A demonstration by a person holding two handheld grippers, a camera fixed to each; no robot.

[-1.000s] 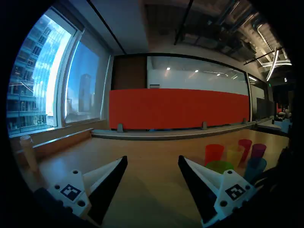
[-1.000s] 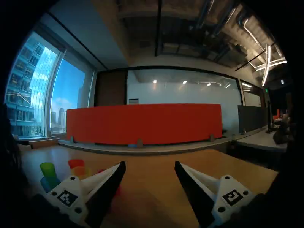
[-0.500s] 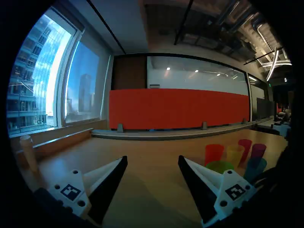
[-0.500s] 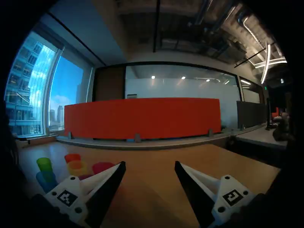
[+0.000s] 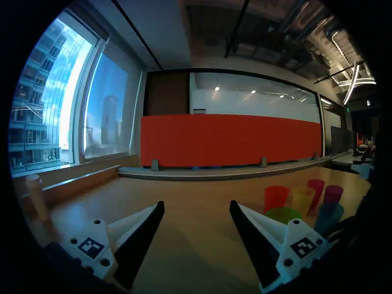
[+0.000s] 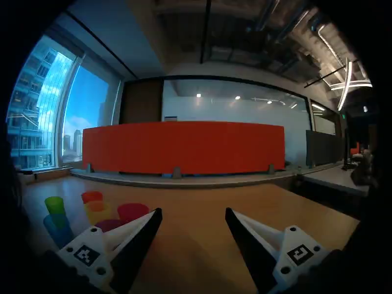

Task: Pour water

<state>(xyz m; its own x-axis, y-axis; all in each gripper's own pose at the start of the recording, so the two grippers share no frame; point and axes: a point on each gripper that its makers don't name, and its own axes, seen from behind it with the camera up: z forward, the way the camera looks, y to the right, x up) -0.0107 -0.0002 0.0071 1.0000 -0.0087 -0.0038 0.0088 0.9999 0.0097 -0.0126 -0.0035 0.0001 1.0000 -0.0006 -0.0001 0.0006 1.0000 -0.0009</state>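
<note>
Several coloured plastic cups stand in a cluster on the wooden table. In the left gripper view they sit at the right: an orange cup, a yellow cup, a red cup, a purple cup, a green cup and a blue cup. My left gripper is open, left of them, holding nothing. In the right gripper view the same cluster is at the lower left: green cup, orange cup, yellow cup, red cup, blue cup. My right gripper is open and holds nothing.
A long red divider panel runs along the table's far edge. Tall windows line the left wall. A slim tan cylinder stands by the window ledge at the left. Another desk lies to the right.
The right gripper has tilted downward and moved a little, so the cups sit higher and more fully in its view. The left gripper has stayed still.
</note>
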